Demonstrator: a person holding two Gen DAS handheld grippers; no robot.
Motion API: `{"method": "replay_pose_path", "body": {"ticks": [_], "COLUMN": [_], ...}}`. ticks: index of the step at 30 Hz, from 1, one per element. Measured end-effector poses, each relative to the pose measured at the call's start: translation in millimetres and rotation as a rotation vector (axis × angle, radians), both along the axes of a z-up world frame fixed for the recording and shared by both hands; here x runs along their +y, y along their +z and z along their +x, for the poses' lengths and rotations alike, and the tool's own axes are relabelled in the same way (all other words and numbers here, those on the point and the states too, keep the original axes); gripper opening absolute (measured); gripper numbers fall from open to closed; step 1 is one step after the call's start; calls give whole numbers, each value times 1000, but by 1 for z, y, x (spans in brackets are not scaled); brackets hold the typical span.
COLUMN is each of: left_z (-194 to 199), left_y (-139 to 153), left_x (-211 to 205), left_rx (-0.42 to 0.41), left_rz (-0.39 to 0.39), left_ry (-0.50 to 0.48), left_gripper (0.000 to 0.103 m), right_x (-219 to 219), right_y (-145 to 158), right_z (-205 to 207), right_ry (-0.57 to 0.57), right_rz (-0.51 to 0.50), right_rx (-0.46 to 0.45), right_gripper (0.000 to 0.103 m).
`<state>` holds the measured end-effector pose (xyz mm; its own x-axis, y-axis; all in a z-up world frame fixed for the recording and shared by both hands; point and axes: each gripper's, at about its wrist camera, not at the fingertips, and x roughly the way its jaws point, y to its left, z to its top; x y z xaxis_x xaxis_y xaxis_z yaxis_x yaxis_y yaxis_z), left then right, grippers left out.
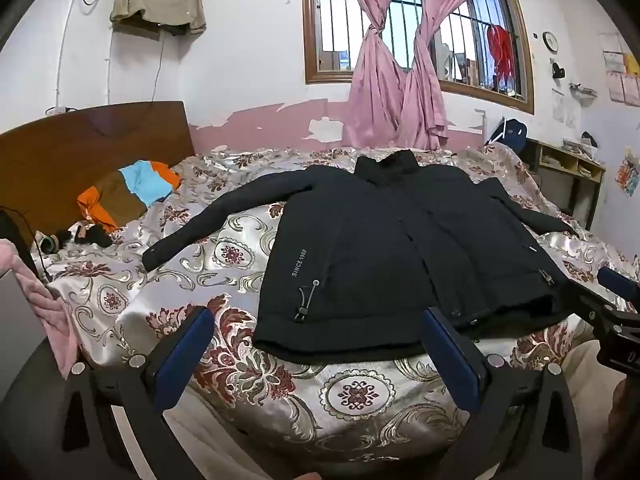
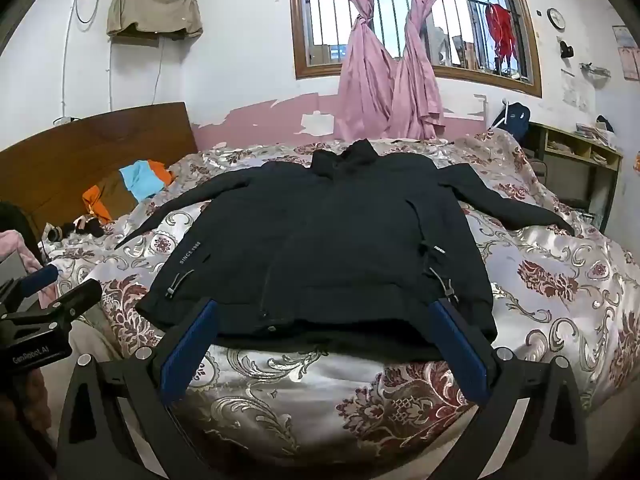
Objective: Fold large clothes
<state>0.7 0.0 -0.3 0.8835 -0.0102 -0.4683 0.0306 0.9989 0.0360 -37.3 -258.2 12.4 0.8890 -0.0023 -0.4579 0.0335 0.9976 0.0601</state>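
A black jacket point(image 1: 380, 248) lies flat, front up, on the bed, sleeves spread to both sides, collar toward the window. It also shows in the right wrist view point(image 2: 320, 240). My left gripper point(image 1: 320, 320) is open and empty, hovering just before the jacket's hem, toward its left part. My right gripper point(image 2: 326, 312) is open and empty, hovering at the hem near the middle. The right gripper shows at the right edge of the left wrist view point(image 1: 616, 304); the left gripper shows at the left edge of the right wrist view point(image 2: 48, 304).
The bed has a floral satin cover point(image 1: 352, 396) and a wooden headboard point(image 1: 80, 148) at the left. An orange, blue and brown garment point(image 1: 128, 192) and small dark items lie near the headboard. Pink curtains point(image 1: 392, 80) hang behind. A shelf point(image 1: 568, 164) stands at the right.
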Motion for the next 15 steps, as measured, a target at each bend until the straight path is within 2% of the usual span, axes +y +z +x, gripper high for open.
{"method": "replay_pose_path", "body": {"ticks": [2, 15], "left_z": [-1, 3], "left_y": [0, -5], "left_x": [1, 4], "left_rx": [-19, -2], "left_rz": [-7, -7], "left_ry": [9, 8], "left_gripper": [103, 103], "right_x": [0, 0], "right_y": [0, 2], "right_z": [0, -2], "right_ry": [-6, -8], "right_rz": [-14, -11], "right_rx": [0, -7], "right_gripper": [102, 102]}}
